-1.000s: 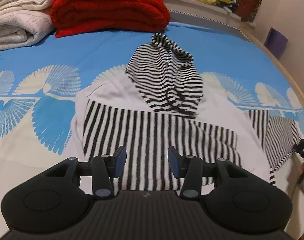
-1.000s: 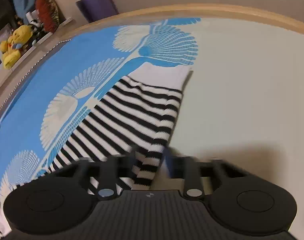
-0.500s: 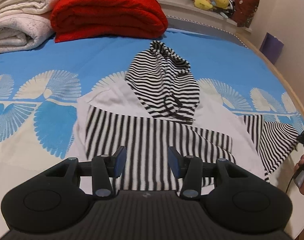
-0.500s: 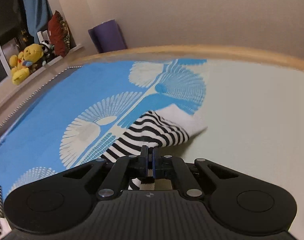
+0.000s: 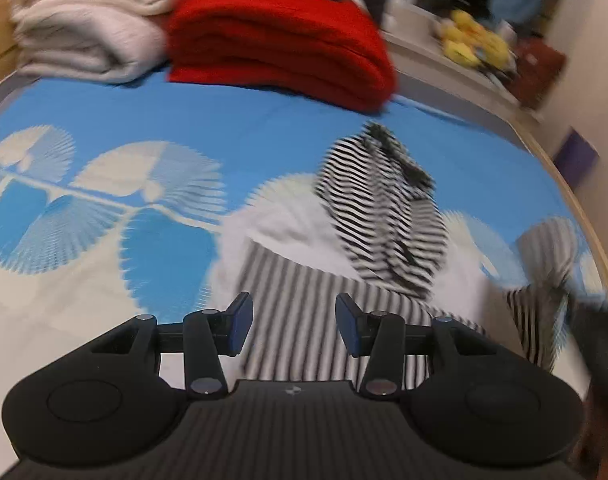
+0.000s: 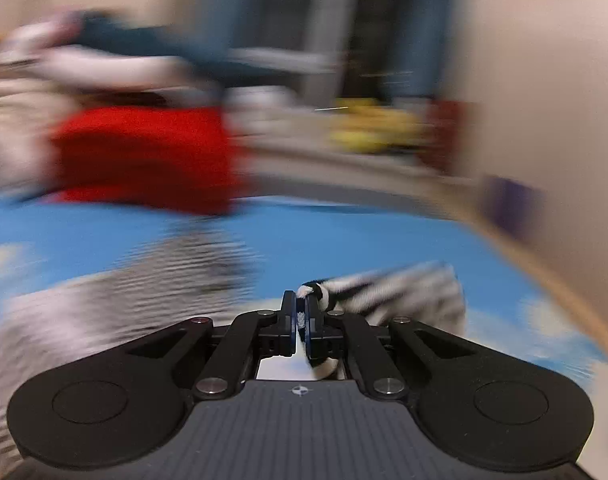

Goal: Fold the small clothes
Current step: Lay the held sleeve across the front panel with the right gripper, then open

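Nearest in my L wrist view, the left gripper (image 5: 294, 322) hangs w/ jaws spread wide, nothing between them, over the near striped panel of the hoodie (image 5: 304, 312). The hoodie lies flat on the bed (image 5: 104, 280), white body w/ black-and-white stripes, its hood (image 5: 380, 208) flopped back toward the far side. Off to the right, the striped sleeve (image 5: 544, 280) is lifted off the sheet, blurred; a dark shape at that edge is prob. my other tool, can't tell for sure.

R wrist view: the right gripper (image 6: 301, 322) has its jaws pressed together on the sleeve's white cuff (image 6: 309, 292), pinching it, w/ striped sleeve fabric trailing out to the right just past the tips. Whole view is smeared. Hoodie body is a grey-striped blur to the left, lower down.

Farther back on the bed: a folded red blanket (image 5: 280, 44), w/ folded white blankets (image 5: 88, 20) touching its left side. Beyond the bed edge, yellow plush toys (image 5: 476, 42) on a ledge, and a purple item (image 5: 576, 156) by the wall at right.
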The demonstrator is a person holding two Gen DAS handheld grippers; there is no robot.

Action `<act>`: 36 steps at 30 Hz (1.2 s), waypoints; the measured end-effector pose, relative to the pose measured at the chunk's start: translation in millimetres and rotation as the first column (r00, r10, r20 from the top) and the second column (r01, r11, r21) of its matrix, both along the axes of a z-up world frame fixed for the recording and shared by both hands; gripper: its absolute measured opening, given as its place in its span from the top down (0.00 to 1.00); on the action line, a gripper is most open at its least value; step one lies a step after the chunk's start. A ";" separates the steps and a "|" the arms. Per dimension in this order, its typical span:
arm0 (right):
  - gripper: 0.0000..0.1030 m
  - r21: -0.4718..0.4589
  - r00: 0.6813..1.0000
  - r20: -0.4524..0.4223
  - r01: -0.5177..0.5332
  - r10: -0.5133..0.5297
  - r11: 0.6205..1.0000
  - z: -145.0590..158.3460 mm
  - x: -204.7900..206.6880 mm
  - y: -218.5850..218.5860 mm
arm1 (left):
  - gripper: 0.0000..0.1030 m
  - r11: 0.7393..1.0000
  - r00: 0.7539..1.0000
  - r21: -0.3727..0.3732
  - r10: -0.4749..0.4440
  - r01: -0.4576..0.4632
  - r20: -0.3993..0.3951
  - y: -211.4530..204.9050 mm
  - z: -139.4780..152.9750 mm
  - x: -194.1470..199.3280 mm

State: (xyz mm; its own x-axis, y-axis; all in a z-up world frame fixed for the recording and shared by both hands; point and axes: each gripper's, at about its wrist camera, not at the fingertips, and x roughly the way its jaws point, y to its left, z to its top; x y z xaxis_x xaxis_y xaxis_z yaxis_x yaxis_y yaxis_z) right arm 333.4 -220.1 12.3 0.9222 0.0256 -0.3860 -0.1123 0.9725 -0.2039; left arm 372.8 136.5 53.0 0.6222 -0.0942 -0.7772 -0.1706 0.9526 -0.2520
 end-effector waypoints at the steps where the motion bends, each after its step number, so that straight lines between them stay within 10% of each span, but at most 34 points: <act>1: 0.95 0.034 0.988 -0.083 -0.128 0.130 0.991 -1.3 -11.3 23.6 | 0.51 1.000 1.000 -0.007 0.022 -0.022 -0.005 10.1 0.2 1.3; 5: 0.69 0.111 0.871 -0.309 -0.365 0.382 0.924 -26.3 -42.6 65.0 | 0.51 0.997 0.997 -0.013 0.076 -0.076 -0.013 36.0 1.5 0.7; 9: 0.68 0.179 0.892 -0.387 -0.174 0.232 0.968 -48.8 -32.8 41.4 | 0.51 0.998 0.997 -0.024 0.065 -0.065 -0.039 43.3 -5.3 -3.4; 12: 0.64 0.373 0.899 -0.397 -0.025 0.184 0.927 -49.5 -15.5 15.3 | 0.51 0.994 0.994 -0.075 0.068 -0.074 -0.086 46.8 -17.2 -0.8; 17: 0.51 0.346 0.880 -0.456 0.039 0.132 0.937 -77.5 4.1 9.1 | 0.51 0.994 0.989 -0.047 0.093 -0.099 -0.116 43.1 -30.6 9.7; 25: 0.50 0.400 0.739 -0.599 -0.057 0.308 0.915 -115.9 12.0 49.5 | 0.51 0.986 0.979 -0.142 0.062 -0.091 -0.196 29.8 -57.5 25.7; 31: 0.52 0.503 0.569 -0.507 -0.414 0.647 0.758 -87.3 -31.5 79.2 | 0.50 0.977 0.974 -0.177 0.079 -0.118 -0.212 36.5 -63.9 34.3; 36: 0.52 0.461 0.647 -0.492 -0.374 0.583 0.804 -69.5 -37.5 54.5 | 0.49 0.974 0.963 -0.196 0.057 -0.112 -0.265 25.5 -83.0 40.4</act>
State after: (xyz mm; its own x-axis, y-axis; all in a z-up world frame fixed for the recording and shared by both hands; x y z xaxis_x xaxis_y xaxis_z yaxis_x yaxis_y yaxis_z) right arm 295.9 -165.6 -57.2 0.3306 0.6023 -0.7266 -0.5723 0.7401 0.3531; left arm 413.2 162.0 -30.0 0.4180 -0.2256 -0.8800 -0.3331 0.8632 -0.3795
